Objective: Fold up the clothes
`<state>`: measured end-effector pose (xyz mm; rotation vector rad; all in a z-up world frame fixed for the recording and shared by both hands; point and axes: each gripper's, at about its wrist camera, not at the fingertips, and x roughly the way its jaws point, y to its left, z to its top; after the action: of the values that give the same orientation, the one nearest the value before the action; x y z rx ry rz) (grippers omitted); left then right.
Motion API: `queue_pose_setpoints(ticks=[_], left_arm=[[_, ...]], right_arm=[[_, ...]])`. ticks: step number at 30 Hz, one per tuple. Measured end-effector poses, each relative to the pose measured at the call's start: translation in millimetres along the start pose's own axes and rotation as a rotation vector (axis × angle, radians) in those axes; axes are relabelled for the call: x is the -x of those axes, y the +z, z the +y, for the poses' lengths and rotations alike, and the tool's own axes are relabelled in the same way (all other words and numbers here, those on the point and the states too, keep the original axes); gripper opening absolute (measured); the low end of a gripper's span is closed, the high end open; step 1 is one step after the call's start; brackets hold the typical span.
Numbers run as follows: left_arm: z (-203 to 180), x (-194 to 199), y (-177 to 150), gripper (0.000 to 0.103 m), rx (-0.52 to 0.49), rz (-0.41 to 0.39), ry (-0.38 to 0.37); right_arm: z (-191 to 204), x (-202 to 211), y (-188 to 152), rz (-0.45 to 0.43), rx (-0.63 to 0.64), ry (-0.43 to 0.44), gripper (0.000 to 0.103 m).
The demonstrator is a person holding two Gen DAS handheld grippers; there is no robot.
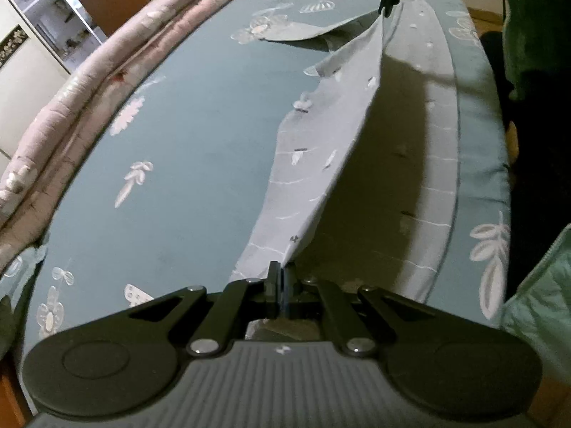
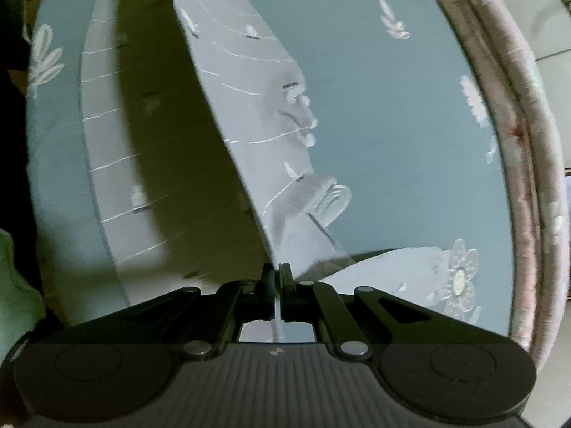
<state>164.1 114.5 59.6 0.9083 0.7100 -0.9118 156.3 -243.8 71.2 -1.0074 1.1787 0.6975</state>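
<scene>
1. Garment (image 1: 321,149): a pale grey cloth with thin white lines and small leaf marks, lying on a teal flower-print bedspread (image 1: 185,135) and lifted along 1 edge into a taut ridge
2. Left gripper (image 1: 282,278), at 6 o'clock in the left wrist view, has its jaws pressed together on 1 end of that lifted edge, with no gap between them
3. Right gripper (image 1: 389,3), at 12 o'clock in the same view, pinches the far end of the edge; in its own view the right gripper (image 2: 277,278) is clamped on the cloth, only a sliver of fabric showing between the jaws
4. Between the 2 grips the raised edge runs straight, and the cloth slopes down from it; the part toward 3 o'clock in the left view lies flat on the bed in shadow
5. A loose flap (image 1: 307,30) of the garment spreads flat at 11 o'clock, beside the right grip
6. Open bedspread stretches from 8 to 11 o'clock in the left view, bare up to a rolled pink quilt (image 1: 107,71) along the far border
7. At 3 o'clock the garment's flat edge lies near the bed edge (image 1: 481,164), where a person's green sleeve (image 1: 535,303) stands just beside it
</scene>
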Motion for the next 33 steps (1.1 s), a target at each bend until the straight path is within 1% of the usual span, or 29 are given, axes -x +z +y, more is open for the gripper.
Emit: queue_pose_setpoints(ticks=[8,14,19,24,28,33], left_arm=[[-15,-18,-7,0.000,-0.037,0.067,-0.076],[-24,-23,-12,0.000,-0.040,0.094,-0.147],[-32,-30,-17,0.000,-0.051,0.125,-0.199],[-42,-43,-19,0.000,-0.053,0.149,-0.264],[-48,-53,-23,0.000,-0.054,0.168,-0.292],[-47,-53,-26,0.000,-0.045,0.173,-0.322]], right_arm=[[21,-20,2,0.034,0.034,0.114,0.003],[28,-33,2,0.049,0.033,0.157,0.003],[28,-35,2,0.068,0.027,0.210,0.003],[30,-42,1,0.089,0.036,0.248,0.003],[35,-48,1,0.104,0.050,0.279,0.003],[39,-53,-1,0.116,0.063,0.332,0.003]])
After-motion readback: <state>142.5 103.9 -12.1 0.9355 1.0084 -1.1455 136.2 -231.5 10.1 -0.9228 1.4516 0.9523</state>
